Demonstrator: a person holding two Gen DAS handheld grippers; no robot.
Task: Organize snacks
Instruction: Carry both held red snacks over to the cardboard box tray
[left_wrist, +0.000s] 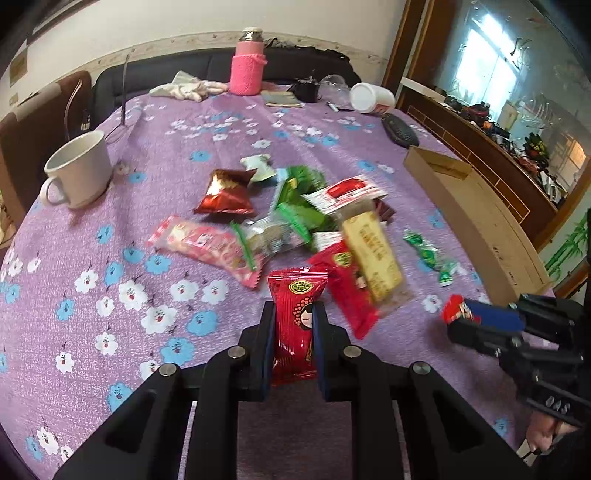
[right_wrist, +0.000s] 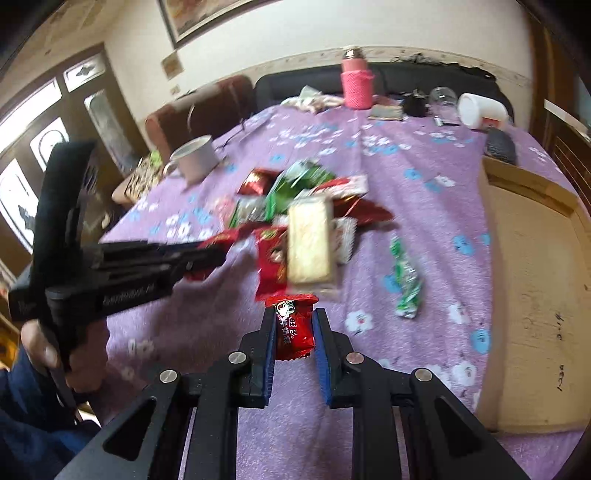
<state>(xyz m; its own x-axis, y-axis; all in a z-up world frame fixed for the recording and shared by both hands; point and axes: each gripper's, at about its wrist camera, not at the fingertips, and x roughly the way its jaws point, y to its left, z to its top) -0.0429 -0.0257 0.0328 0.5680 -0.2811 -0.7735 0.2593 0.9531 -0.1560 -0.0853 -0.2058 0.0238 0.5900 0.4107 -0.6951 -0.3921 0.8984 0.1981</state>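
Meanwhile, both grippers clamp glossy red packets above a purple floral cloth (left_wrist: 110, 206): the left gripper (left_wrist: 293, 314) holds a long sachet (left_wrist: 295, 317) lengthwise along its fingers, the right gripper (right_wrist: 294, 321) a short candy (right_wrist: 293, 328). Crinkly snacks (left_wrist: 280, 225) are heaped mid-table, beside a shallow cardboard box (right_wrist: 535, 295) at the right edge.

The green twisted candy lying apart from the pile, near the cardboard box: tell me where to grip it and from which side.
Grip the green candy across its plump middle, coming from above with the fingers either side of its long axis. It lies flat and alone on the tablecloth, and its twisted ends look too thin to hold well.
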